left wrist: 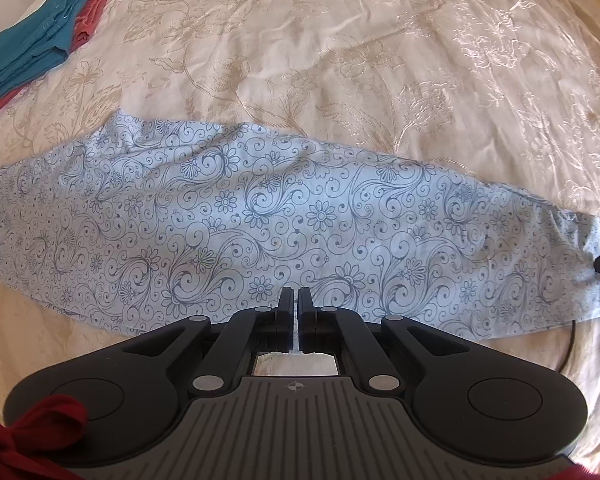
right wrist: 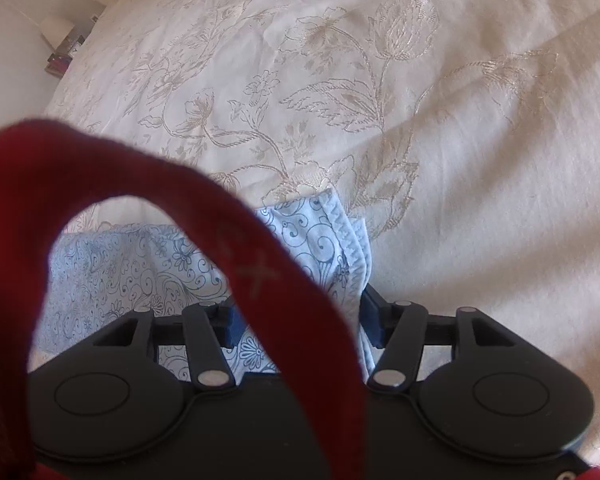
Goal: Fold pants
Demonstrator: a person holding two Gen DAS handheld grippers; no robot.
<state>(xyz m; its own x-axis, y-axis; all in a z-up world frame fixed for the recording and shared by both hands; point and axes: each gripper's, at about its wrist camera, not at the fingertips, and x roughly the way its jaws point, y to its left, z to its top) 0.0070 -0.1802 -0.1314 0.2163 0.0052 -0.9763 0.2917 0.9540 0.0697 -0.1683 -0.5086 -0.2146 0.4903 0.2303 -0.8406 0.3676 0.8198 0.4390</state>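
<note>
1. bright daylight; sheen glares on the bedspread at upper right.
2. fisheye bends and darkens the edges.
3. right view: a blurred red strap up close; a broad shadow band crosses the upper right.

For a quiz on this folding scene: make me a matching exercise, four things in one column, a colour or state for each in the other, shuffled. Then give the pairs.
Things
1. patterned pants
2. folded teal garment
3. left gripper
4. red strap

States
A. fingers closed, almost touching, above the near edge of the cloth
B. looped across the right wrist view, hiding part of the gripper
C. spread lengthwise on the bedspread
D. lying on a coral-red garment at the far left

Pairs: 1-C, 2-D, 3-A, 4-B
</note>
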